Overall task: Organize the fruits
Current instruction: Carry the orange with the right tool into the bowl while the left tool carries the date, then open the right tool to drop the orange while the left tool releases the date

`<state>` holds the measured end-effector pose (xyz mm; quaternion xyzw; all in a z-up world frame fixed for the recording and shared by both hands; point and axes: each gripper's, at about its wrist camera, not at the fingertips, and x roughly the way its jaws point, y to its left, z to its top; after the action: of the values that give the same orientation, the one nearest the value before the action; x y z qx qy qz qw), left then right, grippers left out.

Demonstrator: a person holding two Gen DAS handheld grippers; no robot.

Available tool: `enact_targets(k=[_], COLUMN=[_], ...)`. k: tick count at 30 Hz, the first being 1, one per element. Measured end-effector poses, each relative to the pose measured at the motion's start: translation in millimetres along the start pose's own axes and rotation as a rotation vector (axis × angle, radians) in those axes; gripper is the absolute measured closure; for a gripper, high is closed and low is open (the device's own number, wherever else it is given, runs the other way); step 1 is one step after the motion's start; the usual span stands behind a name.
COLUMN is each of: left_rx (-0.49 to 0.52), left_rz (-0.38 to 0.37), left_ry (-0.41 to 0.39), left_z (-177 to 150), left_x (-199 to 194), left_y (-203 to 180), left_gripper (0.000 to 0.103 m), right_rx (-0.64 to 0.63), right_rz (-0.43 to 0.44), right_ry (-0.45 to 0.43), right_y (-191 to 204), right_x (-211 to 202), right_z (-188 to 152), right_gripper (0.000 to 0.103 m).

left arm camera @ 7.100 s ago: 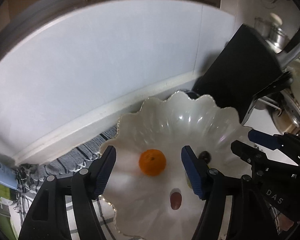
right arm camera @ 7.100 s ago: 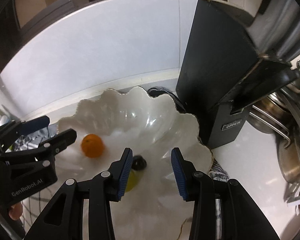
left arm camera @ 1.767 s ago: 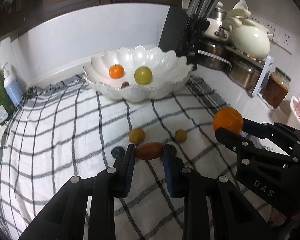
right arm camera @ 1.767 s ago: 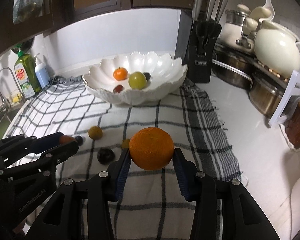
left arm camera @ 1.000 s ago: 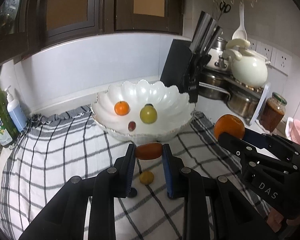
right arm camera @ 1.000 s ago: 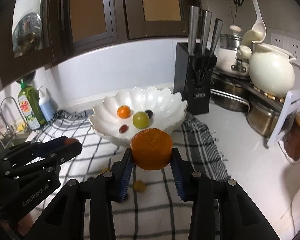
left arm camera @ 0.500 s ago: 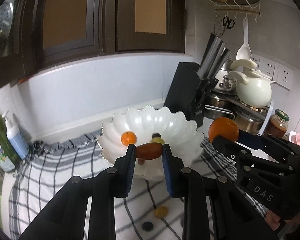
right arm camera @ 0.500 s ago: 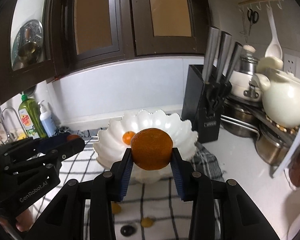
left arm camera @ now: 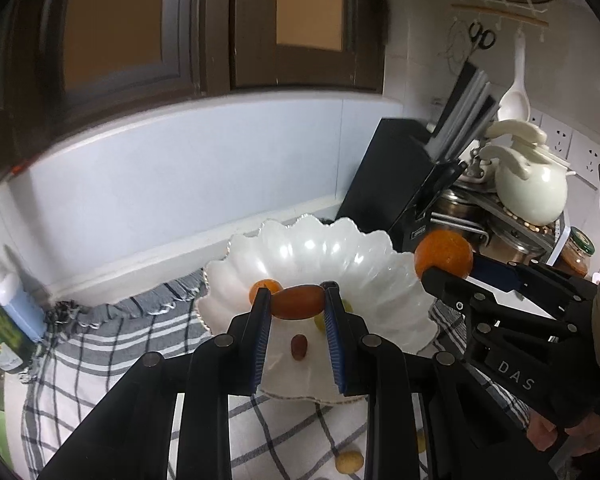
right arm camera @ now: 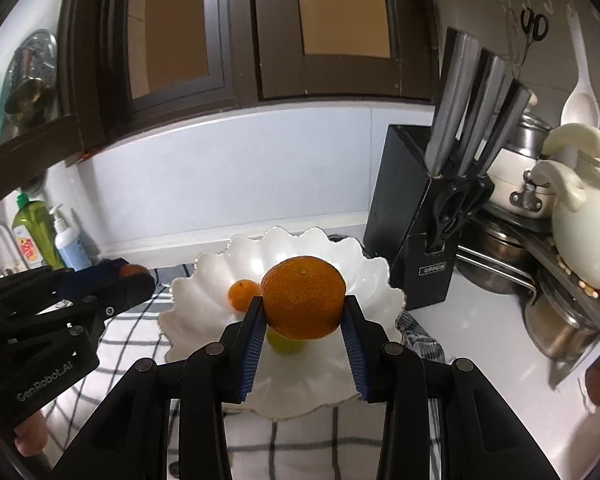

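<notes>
Fingers [right arm camera: 256,320] (gripping the orange [right arm camera: 303,298]) now nearer the bowl [right arm camera: 376,276] than before.

Open air above white bowl [right arm camera: 384,284], knife block [right arm camera: 412,216] close right

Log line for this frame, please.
left tongs: shut on reddish-brown oval fruit | right tongs: shut on orange | both over white bowl

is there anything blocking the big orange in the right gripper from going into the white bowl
Nothing visible blocks it. The right gripper holds the large orange in front of the white scalloped bowl, whose top is open. Inside, a small orange and a green fruit take some room, but bare floor remains.
</notes>
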<state>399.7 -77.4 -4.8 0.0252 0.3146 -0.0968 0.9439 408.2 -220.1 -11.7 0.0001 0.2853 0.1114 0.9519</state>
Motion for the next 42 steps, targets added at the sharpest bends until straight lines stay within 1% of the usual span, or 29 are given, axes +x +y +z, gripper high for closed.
enact_targets(k=[6, 9, 14, 20, 27, 28, 29, 31, 32, 33, 34, 35, 37, 40, 42], left_rx=[-0.025, -0.04, -0.026, -0.031, -0.03, -0.027, -0.021, -0.012, -0.008, -0.004, -0.002, -0.002, 0.0, 0.003, 0.001], left_rz=[-0.01, -0.008, 0.015, 0.008, 0.009, 0.007, 0.01, 0.019, 0.024, 0.028, 0.033, 0.036, 0.048, 0.059, 0.066], left_ry=[0.106, 0.162, 0.213, 0.285, 0.325, 0.328, 0.329, 0.321, 0.317, 0.316, 0.317, 0.316, 0.312, 0.304, 0.29], left_z=[8, 9, 10, 6, 7, 7, 7, 7, 7, 7, 7, 7, 7, 7, 7], left_x=[43, 66, 93, 119, 136, 137, 138, 137, 137, 136, 136, 135, 131, 124, 116], left_y=[11, 16, 18, 20, 20, 20, 19, 17, 17, 17, 17, 17, 19, 20, 22], left_gripper=[0.076, 0.076, 0.076, 0.076, 0.075, 0.073, 0.065, 0.057, 0.055, 0.052, 0.047, 0.044, 0.044, 0.037, 0.037], right_rx=[0.031, 0.055, 0.069, 0.072, 0.08, 0.083, 0.084, 0.078, 0.077, 0.074, 0.072, 0.071, 0.06, 0.042, 0.032], right_rz=[-0.017, -0.022, -0.032, -0.029, -0.027, -0.026, -0.024, -0.02, -0.018, -0.02, -0.023, -0.028, -0.033, -0.05, -0.051], right_ry=[0.065, 0.125, 0.21, 0.275, 0.334, 0.339, 0.343, 0.355, 0.354, 0.35, 0.346, 0.338, 0.328, 0.294, 0.27], right_y=[-10, -17, -26, -30, -35, -35, -35, -35, -35, -34, -35, -34, -33, -30, -28], right_x=[35, 57, 87, 111, 128, 129, 130, 132, 132, 131, 131, 129, 125, 114, 103], right_z=[11, 11, 6, 0, -5, -6, -6, -6, -7, -7, -7, -6, -5, -2, 0], right_gripper=[0.064, 0.064, 0.064, 0.063, 0.063, 0.063, 0.062, 0.06, 0.054, 0.049, 0.045, 0.045, 0.045, 0.045, 0.045])
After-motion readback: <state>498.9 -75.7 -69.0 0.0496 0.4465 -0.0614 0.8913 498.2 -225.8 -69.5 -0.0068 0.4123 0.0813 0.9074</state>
